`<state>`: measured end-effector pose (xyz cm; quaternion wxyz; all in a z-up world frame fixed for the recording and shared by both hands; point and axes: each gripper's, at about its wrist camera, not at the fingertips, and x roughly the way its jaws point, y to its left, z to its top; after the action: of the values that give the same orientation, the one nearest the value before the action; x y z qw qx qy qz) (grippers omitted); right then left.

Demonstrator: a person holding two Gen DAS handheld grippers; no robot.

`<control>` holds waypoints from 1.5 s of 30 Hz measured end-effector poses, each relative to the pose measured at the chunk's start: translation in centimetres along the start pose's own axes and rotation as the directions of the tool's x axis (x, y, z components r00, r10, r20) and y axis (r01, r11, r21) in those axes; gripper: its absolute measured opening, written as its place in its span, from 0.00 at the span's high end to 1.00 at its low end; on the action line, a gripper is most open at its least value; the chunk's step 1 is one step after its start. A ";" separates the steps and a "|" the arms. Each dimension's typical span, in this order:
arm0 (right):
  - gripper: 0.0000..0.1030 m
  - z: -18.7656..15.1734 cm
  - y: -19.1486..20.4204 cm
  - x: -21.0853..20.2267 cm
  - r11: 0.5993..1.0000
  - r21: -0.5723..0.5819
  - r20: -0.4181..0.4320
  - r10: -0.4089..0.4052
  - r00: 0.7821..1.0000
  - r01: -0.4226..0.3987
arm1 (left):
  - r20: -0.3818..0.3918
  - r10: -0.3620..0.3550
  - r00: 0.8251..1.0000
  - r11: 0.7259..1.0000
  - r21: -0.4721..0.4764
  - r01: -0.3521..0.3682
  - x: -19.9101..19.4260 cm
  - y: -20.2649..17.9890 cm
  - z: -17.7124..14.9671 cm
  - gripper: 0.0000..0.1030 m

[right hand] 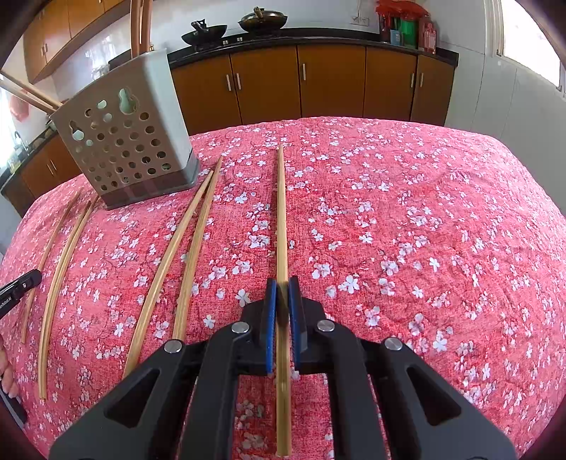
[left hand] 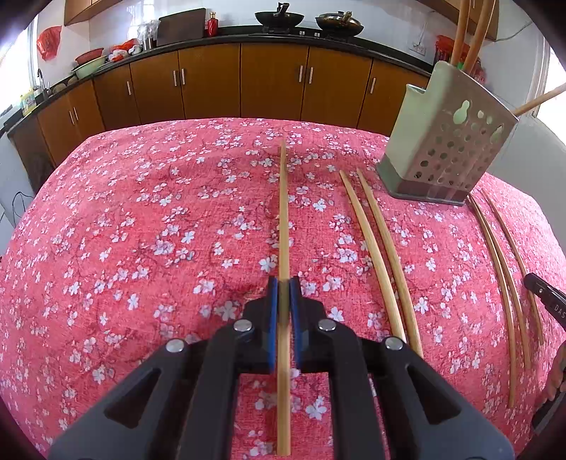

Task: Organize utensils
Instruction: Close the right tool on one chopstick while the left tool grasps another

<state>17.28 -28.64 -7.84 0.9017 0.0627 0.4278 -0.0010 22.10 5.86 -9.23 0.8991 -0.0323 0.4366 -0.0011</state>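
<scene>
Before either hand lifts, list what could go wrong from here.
1. Each claw, left and right, pinches its chopstick between narrow pads, so the long free end may swing or slip when raised.
2. The holder already has chopsticks leaning out; a clumsy insertion might nudge it or them.
3. Loose chopsticks lie close by and could get knocked.

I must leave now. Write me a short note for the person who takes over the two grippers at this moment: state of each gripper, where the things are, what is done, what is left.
Left gripper: shut on a chopstick.
Right gripper: shut on another chopstick.
Holder: stands at the far side of the flowered cloth, between the two grippers.
Done: some chopsticks already stand in the holder.
Left: put in both held chopsticks, then the loose ones on the cloth: a pair beside the holder and thinner sticks in front of it.
</scene>
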 end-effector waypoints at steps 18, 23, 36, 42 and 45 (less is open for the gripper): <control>0.92 0.0 0.0 0.1 1.000 -0.001 0.000 0.000 1.000 0.000 | 0.002 -0.007 1.000 1.000 -0.007 0.007 -0.2 0.4 -0.2 0.90; 0.92 0.0 0.0 0.1 1.000 -0.001 0.000 0.000 1.000 0.000 | 0.002 -0.009 1.000 1.000 -0.010 0.009 -0.2 0.2 -0.3 0.90; 0.92 0.0 0.0 0.0 1.000 -0.002 0.001 -0.001 1.000 0.001 | 0.002 -0.010 1.000 1.000 -0.011 0.010 -0.3 0.2 -0.3 0.90; 0.92 0.0 0.0 0.0 1.000 -0.002 0.000 -0.001 1.000 0.001 | 0.002 -0.011 1.000 1.000 -0.012 0.011 -0.3 0.2 -0.3 0.90; 0.92 0.0 0.0 0.1 1.000 -0.002 0.000 -0.001 1.000 0.001 | 0.002 -0.011 1.000 1.000 -0.012 0.011 -0.3 0.2 -0.3 0.90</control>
<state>17.29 -28.68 -7.91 0.9018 0.0618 0.4276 -0.0011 21.67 6.06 -9.22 0.8993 -0.0404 0.4356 -0.0035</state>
